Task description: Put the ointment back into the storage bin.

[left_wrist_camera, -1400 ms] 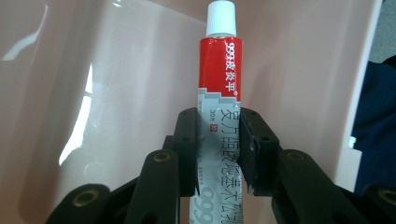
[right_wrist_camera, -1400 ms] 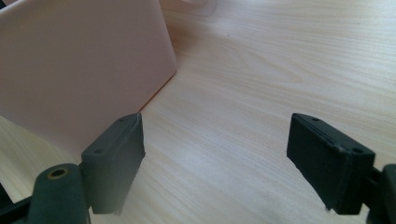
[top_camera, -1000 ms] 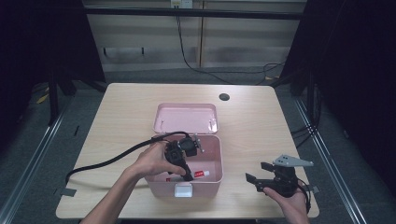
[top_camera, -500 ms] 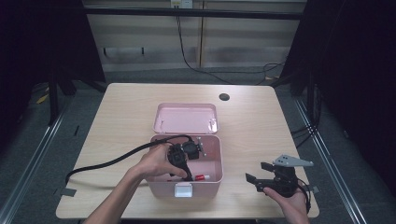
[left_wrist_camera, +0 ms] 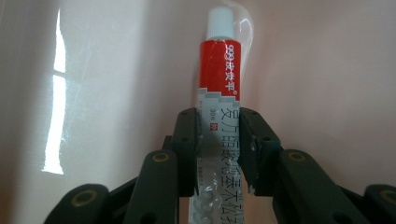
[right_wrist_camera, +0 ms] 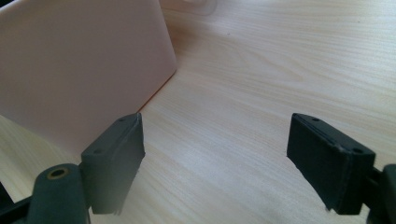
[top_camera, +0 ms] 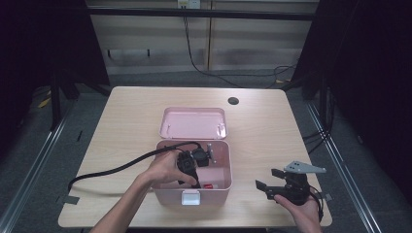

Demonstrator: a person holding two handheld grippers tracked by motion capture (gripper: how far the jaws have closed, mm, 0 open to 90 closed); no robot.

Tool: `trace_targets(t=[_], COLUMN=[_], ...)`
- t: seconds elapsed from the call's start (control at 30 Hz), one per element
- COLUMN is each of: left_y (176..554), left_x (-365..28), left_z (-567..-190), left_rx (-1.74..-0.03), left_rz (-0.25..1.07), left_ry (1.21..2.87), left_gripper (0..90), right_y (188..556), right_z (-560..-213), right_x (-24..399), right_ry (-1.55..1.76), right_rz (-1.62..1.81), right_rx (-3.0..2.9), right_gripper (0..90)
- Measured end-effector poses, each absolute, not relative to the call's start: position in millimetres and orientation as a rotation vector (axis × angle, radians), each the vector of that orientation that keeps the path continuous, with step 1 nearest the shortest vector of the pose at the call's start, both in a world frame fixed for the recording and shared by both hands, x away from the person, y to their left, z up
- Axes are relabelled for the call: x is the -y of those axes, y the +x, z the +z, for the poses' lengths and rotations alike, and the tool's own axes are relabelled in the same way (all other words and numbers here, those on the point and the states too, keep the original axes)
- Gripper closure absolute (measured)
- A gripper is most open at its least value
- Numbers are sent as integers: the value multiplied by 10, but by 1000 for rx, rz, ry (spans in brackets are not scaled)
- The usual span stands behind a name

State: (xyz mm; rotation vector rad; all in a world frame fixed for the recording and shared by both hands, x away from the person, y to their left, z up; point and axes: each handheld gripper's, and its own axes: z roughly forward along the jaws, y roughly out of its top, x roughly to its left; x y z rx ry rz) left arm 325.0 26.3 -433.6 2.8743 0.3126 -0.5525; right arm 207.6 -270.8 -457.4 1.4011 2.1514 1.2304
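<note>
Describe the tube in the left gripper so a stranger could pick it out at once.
On the wooden table stands an open pink box, its lid tipped back. The left gripper reaches into it, shut on an ointment tube lying against the pink floor. It is the box's one brightly coloured item: a white cap, a red band, then silver with printed characters.

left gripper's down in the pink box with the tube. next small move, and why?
Probably lift the left gripper straight up. Its jaws are shut on the red-and-white tube low inside the pink box, whose lid is open; the right gripper sits open beside it.
</note>
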Motion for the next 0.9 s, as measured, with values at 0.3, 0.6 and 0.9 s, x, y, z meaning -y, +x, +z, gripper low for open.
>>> trace_targets(t=[0.3,0.6,0.9], left_y=[3272,3270,3253], left_x=[-284,-321,-411], left_z=[-4283,-4191,-3990], left_rx=[-325,-328,-311], left_rz=[-544,-548,-509], left_ry=[2854,2798,2760], left_gripper=[650,642,638], right_y=[2074,2074,2074], right_z=[-4573,-4571,-4569], right_x=[2704,2706,2701], right_ry=[1401,1400,1400], right_rz=[1231,1232,1230], right_rx=[-2153,-2150,-2152], right_gripper=[188,187,187])
